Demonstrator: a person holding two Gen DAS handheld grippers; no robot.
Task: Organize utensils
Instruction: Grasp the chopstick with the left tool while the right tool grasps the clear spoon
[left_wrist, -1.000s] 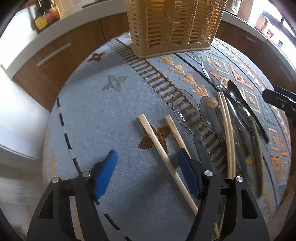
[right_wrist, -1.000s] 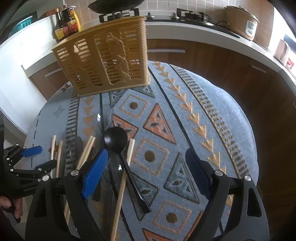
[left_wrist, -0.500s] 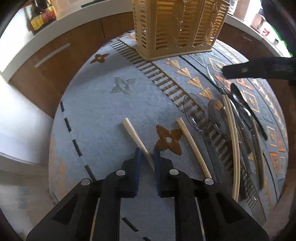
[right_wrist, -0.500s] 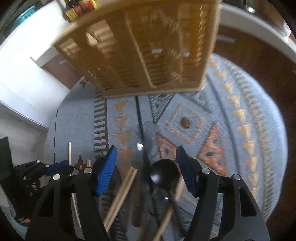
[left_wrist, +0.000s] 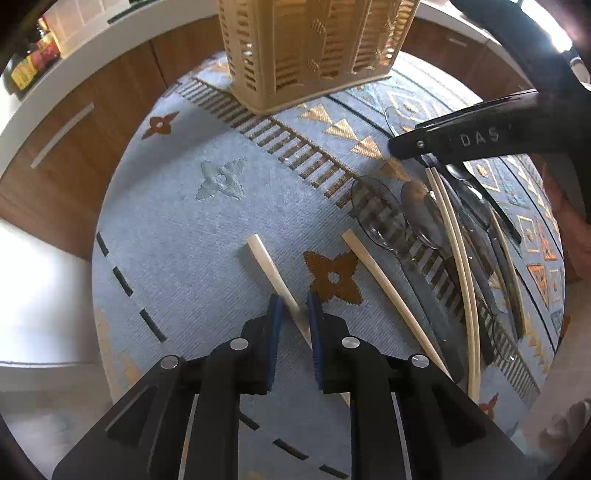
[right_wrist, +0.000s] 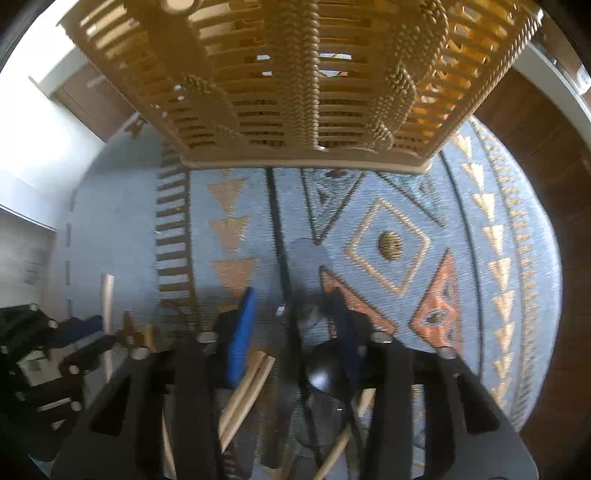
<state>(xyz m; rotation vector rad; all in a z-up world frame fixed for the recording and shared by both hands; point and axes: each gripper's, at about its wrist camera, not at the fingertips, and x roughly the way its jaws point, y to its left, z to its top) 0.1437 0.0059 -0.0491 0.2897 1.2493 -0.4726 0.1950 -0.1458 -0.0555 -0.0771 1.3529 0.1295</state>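
Note:
My left gripper (left_wrist: 295, 306) is shut on a pale wooden chopstick (left_wrist: 271, 271) that lies on the patterned mat (left_wrist: 177, 236). A second chopstick (left_wrist: 384, 284) lies just right of it. Further right lie clear plastic spoons (left_wrist: 380, 218), a chopstick pair (left_wrist: 456, 247) and dark utensils. A tan slotted utensil basket (left_wrist: 314, 48) stands at the far end. My right gripper (right_wrist: 291, 314) is partly closed around a clear spoon (right_wrist: 308, 266) near the basket (right_wrist: 303, 81), with blue pads (right_wrist: 242, 332) still apart. A black spoon (right_wrist: 325, 373) and chopsticks (right_wrist: 247, 395) lie under it.
The mat covers a round table (left_wrist: 122, 125) with wooden cabinets and a white counter behind. Sauce bottles (left_wrist: 31, 62) stand on the counter at far left. The right gripper's black body (left_wrist: 476, 136) hangs over the utensil row in the left wrist view.
My left gripper closed on the leftmost chopstick. My right gripper moved forward toward the basket and narrowed its jaws around the clear spoon.

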